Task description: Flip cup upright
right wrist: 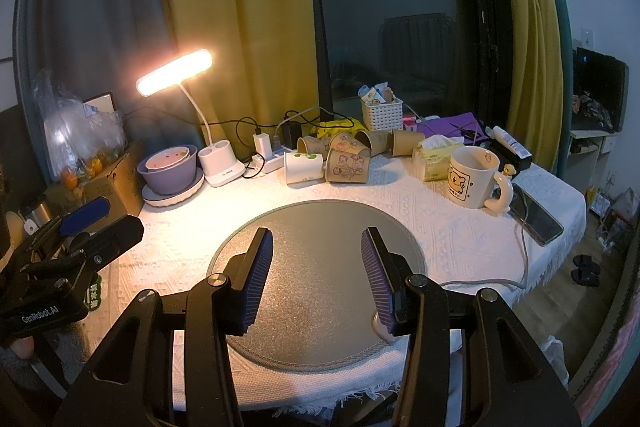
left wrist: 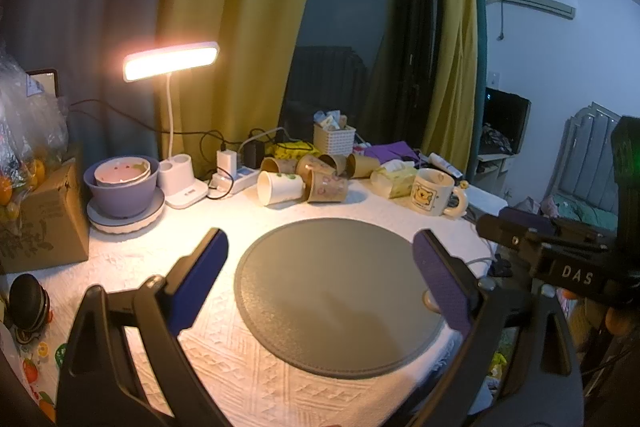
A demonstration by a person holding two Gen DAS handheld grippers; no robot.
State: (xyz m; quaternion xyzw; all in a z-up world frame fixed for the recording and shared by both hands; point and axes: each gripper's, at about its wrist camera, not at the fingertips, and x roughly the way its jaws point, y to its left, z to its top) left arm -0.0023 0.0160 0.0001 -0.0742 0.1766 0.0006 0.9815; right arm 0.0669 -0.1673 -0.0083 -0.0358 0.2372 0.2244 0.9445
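Note:
Several paper cups [left wrist: 320, 173] lie on their sides in a pile at the back of the table, also in the right wrist view [right wrist: 346, 153]; a white one [left wrist: 279, 187] [right wrist: 303, 167] lies in front with its mouth to the left. A white bear mug [left wrist: 434, 193] [right wrist: 476, 177] stands upright at the right. My left gripper [left wrist: 320, 247] is open and empty over the round grey mat [left wrist: 340, 291]. My right gripper [right wrist: 317, 243] is open and empty over the same mat [right wrist: 316, 267]. The right gripper's body shows at the right in the left wrist view [left wrist: 560, 259].
A lit desk lamp [left wrist: 172, 61] stands at the back left next to a purple bowl on a plate [left wrist: 122, 191]. A cardboard box [left wrist: 44, 223] is at the left edge. A white basket [right wrist: 382, 113], tissue pack [right wrist: 434, 157], phone [right wrist: 536, 213] and cables are at the back and right.

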